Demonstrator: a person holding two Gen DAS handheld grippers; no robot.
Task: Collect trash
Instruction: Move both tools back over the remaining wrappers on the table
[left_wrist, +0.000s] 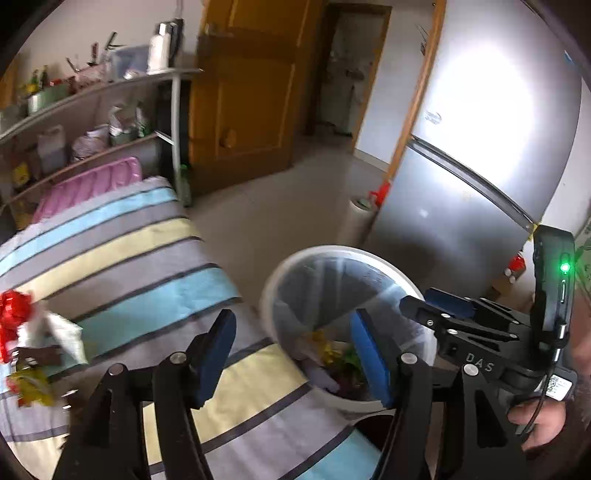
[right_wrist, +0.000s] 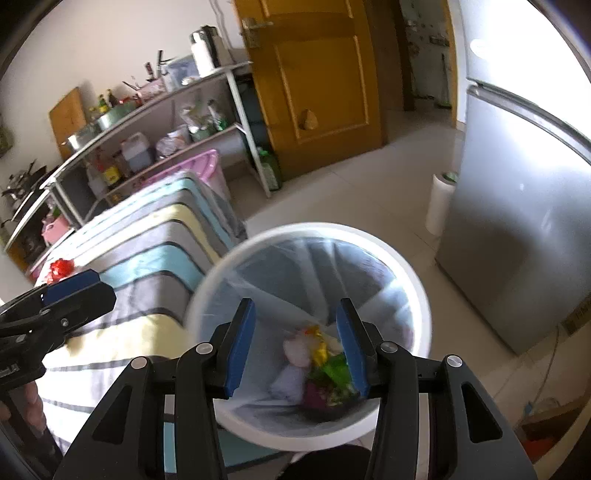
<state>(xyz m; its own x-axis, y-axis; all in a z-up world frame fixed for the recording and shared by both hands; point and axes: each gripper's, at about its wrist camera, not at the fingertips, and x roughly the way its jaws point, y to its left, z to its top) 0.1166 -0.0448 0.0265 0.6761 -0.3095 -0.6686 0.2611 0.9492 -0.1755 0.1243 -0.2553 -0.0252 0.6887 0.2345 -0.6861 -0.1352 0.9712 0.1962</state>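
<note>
A white trash bin (right_wrist: 413, 291) with a clear liner stands on the floor beside the striped table; it also shows in the left wrist view (left_wrist: 280, 273). Wrappers and tissues (right_wrist: 321, 365) lie at its bottom. My right gripper (right_wrist: 295, 347) is open and empty, directly above the bin's opening. My left gripper (left_wrist: 291, 354) is open and empty over the table's edge, next to the bin. A pile of trash (left_wrist: 33, 350) with a red bow, white paper and yellow wrappers lies on the table at the far left. The right gripper (left_wrist: 436, 306) shows in the left wrist view.
The striped tablecloth (left_wrist: 129, 266) covers the table. A metal shelf rack (right_wrist: 155, 122) with bottles stands behind it. A silver fridge (right_wrist: 517, 221) stands at the right, a paper roll (right_wrist: 439, 203) beside it. A wooden door (right_wrist: 317, 81) is at the back.
</note>
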